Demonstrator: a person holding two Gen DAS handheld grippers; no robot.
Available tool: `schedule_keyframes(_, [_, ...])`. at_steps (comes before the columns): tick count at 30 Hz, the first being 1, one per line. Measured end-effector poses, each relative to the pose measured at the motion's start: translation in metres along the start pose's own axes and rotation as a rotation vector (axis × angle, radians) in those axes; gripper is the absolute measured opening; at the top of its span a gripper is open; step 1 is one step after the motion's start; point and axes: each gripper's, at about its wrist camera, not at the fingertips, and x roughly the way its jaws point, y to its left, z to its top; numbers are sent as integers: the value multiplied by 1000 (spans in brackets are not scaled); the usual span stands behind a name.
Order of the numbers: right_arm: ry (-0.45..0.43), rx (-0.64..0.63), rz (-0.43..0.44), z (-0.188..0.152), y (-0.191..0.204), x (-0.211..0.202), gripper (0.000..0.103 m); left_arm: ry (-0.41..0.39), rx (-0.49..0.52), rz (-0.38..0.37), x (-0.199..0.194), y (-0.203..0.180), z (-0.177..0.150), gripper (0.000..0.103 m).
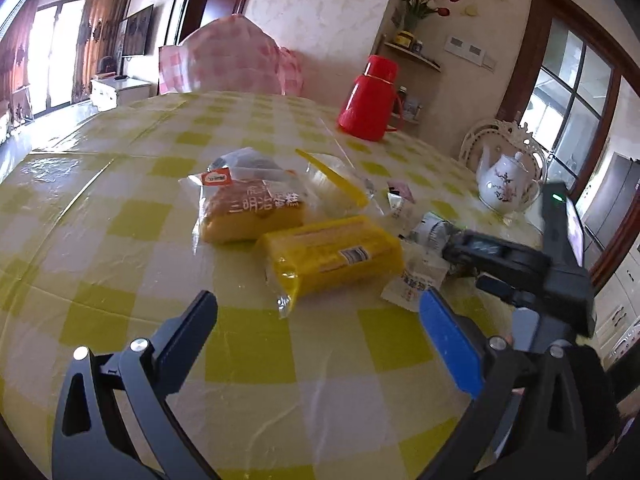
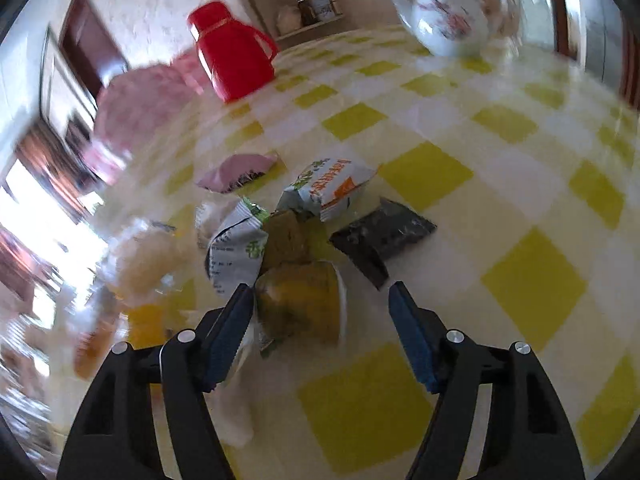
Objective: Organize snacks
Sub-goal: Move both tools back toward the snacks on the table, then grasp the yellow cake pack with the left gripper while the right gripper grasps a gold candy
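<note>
My left gripper (image 1: 318, 308) hovers open above the checked tablecloth (image 1: 248, 344), with nothing between its fingers. Just beyond it lies a yellow cake pack (image 1: 336, 256), and behind that a clear-wrapped sandwich cake (image 1: 248, 208) and a clear bag with a yellow stripe (image 1: 336, 180). My right gripper (image 2: 320, 300) points down at a heap of small packets. A yellow-green packet (image 2: 300, 304) sits between its jaws. The left pad is at the packet's edge and the right pad stands apart from it. Around it lie a white-green packet (image 2: 240, 240), a white-orange packet (image 2: 332, 188), a pink packet (image 2: 236, 172) and a black packet (image 2: 384, 236).
A red thermos (image 1: 370, 100) stands at the far side of the table, and a white teapot (image 1: 506, 184) at the far right. A chair with pink checked fabric (image 1: 236, 56) is behind the table. The right wrist view is blurred, mostly on its left side.
</note>
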Motion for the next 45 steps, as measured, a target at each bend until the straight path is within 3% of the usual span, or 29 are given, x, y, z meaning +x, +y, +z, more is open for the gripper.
schedule_keyframes(1, [6, -40, 2, -2, 6, 1, 66, 2, -2, -3, 0, 1, 0, 101])
schedule_keyframes(3, [6, -74, 29, -7, 7, -2, 35, 1, -15, -8, -1, 3, 0, 101])
schedule_keyframes(6, [-17, -50, 78, -20, -13, -22, 34, 1, -38, -6, -2, 9, 0, 101])
schedule_keyframes(11, [-43, -123, 180, -59, -44, -73, 34, 17, -70, 11, 0, 16, 2, 101])
schedule_keyframes(18, [-78, -186, 115, -82, -57, -95, 34, 51, -41, 65, 3, 16, 1, 101])
schedule_keyframes(20, [-86, -185, 102, -83, -57, -95, 34, 75, 2, 77, 7, 12, 1, 101])
schedule_keyframes(27, [-88, -153, 119, -83, -63, -96, 34, 115, 285, -12, 12, -41, -7, 101])
schedule_keyframes(30, [-91, -160, 119, -85, -61, -98, 35, 94, 311, 13, 16, -41, 15, 101])
schedule_keyframes(33, [-88, -173, 123, -86, -58, -98, 35, 184, 353, -24, 38, -37, 37, 101])
schedule_keyframes(35, [-85, -178, 122, -86, -57, -97, 35, 223, 470, 3, 54, -43, 44, 101])
schedule_keyframes(38, [-78, -174, 123, -84, -57, -96, 35, 303, 581, -37, 73, -52, 44, 101])
schedule_keyframes(39, [-75, -170, 125, -84, -58, -95, 35, 326, 628, -5, 83, -55, 41, 101])
schedule_keyframes(43, [-71, -166, 134, -83, -59, -94, 35, 396, 621, -12, 105, -52, 34, 101])
schedule_keyframes(45, [-72, -166, 134, -83, -59, -95, 35, 433, 592, -123, 97, -55, 30, 100])
